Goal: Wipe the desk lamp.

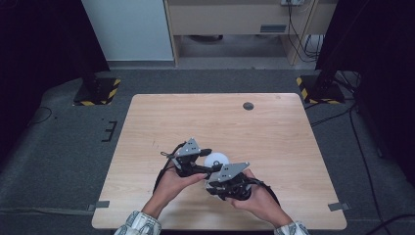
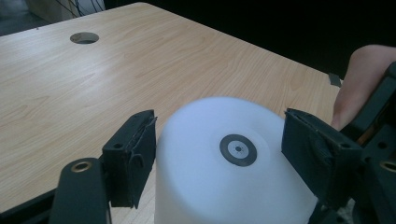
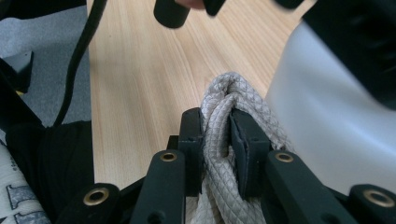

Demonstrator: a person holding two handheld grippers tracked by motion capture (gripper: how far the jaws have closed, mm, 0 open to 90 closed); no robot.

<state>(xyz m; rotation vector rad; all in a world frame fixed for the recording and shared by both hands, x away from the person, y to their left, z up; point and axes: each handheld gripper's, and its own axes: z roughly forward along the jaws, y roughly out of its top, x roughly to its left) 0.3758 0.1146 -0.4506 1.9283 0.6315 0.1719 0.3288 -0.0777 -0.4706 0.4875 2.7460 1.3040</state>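
A white cup (image 2: 233,172) with a dark ring on its base (image 2: 238,150) sits between the jaws of my left gripper (image 2: 219,149), whose pads press on both its sides. From above, the white cup (image 1: 218,158) shows just over the wooden table (image 1: 254,132), near its front middle, with my left gripper (image 1: 208,160) around it. My right gripper (image 3: 217,126) is shut on a beige quilted cloth (image 3: 233,93), bunched up between its pads, right beside the cup (image 3: 317,121). In the high view my right gripper (image 1: 214,180) sits close below the cup.
A round cable hole (image 1: 248,105) lies at the table's far side, right of centre. Grey carpet surrounds the table, with two striped stand bases (image 1: 95,90) at the back corners. The person's hand (image 2: 359,79) shows close to the cup.
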